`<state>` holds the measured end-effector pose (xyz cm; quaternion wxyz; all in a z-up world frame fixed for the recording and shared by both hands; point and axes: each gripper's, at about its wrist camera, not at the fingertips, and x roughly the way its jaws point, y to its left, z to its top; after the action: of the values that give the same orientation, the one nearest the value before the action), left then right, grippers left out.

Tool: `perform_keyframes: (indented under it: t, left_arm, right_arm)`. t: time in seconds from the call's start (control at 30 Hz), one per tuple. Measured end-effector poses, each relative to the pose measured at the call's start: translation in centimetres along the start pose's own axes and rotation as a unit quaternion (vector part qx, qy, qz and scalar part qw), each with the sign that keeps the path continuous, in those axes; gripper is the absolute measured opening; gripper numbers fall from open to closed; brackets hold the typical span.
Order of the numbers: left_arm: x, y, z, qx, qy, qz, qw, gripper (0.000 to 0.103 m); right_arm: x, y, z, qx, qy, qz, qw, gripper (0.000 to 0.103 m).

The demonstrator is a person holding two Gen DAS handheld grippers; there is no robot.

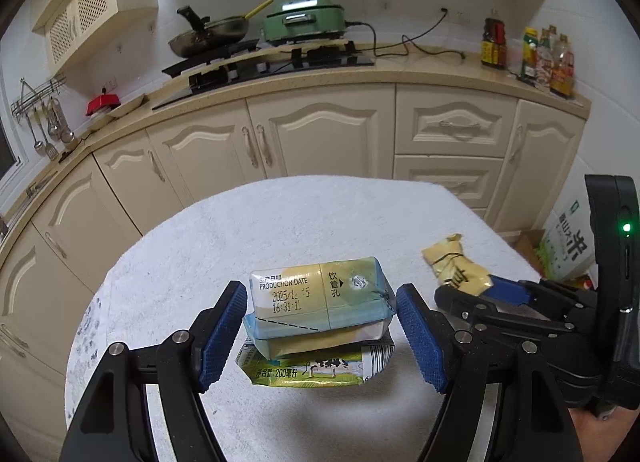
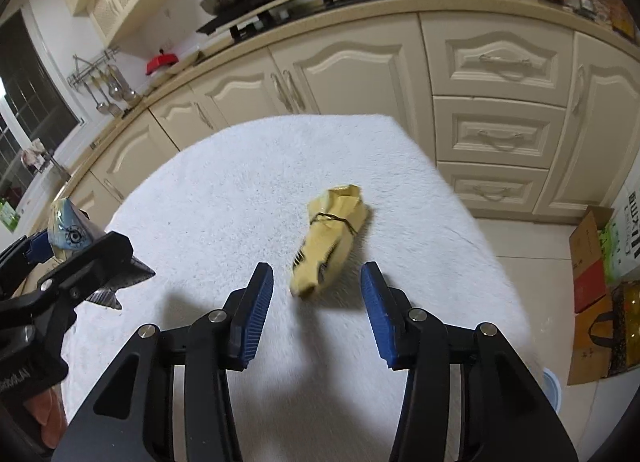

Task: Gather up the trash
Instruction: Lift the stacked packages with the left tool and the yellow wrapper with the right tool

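A blue and yellow milk carton [image 1: 320, 294] sits crosswise between the blue pads of my left gripper [image 1: 320, 296], which is shut on it and holds it above the white cloth-covered table [image 1: 224, 230]. Pressed under it is a flattened green and yellow carton [image 1: 312, 372]; I cannot tell whether the pads hold that one too. A crumpled yellow wrapper [image 2: 330, 238] tied with a dark band lies on the cloth. My right gripper [image 2: 316, 282] is open, and the wrapper's near end lies between its fingertips without touching the pads. The left gripper [image 2: 68, 258] with its carton shows at the left of the right wrist view.
Cream cabinets [image 1: 320, 134] and a counter with a stove, a pan [image 1: 208, 34], a green cooker [image 1: 304, 18] and sauce bottles [image 1: 544, 58] stand behind the table. Cardboard boxes and bags [image 2: 592, 282] sit on the floor to the right of the table edge.
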<state>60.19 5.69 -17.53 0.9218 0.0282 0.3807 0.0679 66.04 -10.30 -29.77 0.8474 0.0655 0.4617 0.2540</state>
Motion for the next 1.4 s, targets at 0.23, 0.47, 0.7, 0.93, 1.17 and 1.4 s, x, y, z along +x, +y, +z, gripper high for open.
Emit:
perform_keyframes:
  t: [0.23,0.47,0.7,0.93,1.17,1.4]
  left_arm:
    - [2.7,0.7,1.4,-0.004,0.019,-0.005,0.9998,0.072]
    - [1.2,-0.4,1.2,-0.001,0.007,-0.02,0.9998,0.072]
    - [-2.9,-2.6,-1.4,0.013,-0.006,-0.034,0.9993,0.072]
    - [-7.4,-4.3,-5.6,0.032,-0.01,-0.057,0.9978,0.072]
    - [-8.7,-4.8,-7.0,0.033,0.006,-0.051,0.9981,0.072]
    - [-8.9,-5.6,-6.4,0.035,0.01,-0.041,0.9985,0.072]
  right_arm:
    - [1.5,1.3,0.7,-0.051,0.01,-0.025,0.998,0.025]
    - [-2.3,0.9,-0.9,-0.058,-0.017,-0.01,0.998,0.023]
    - [-6.1,-0.8,-5.5,-0.035,-0.014,0.02,0.999,0.023]
    - [-9.6,-1.5,-10.7,-0.014,-0.029,0.036,0.999,0.025]
    - [-8.5,-1.3,-10.6,-0.004,-0.036,0.035,0.999,0.027]
    - [-8.2,-1.7,-10.2,-0.004,-0.044,0.044,0.998,0.026]
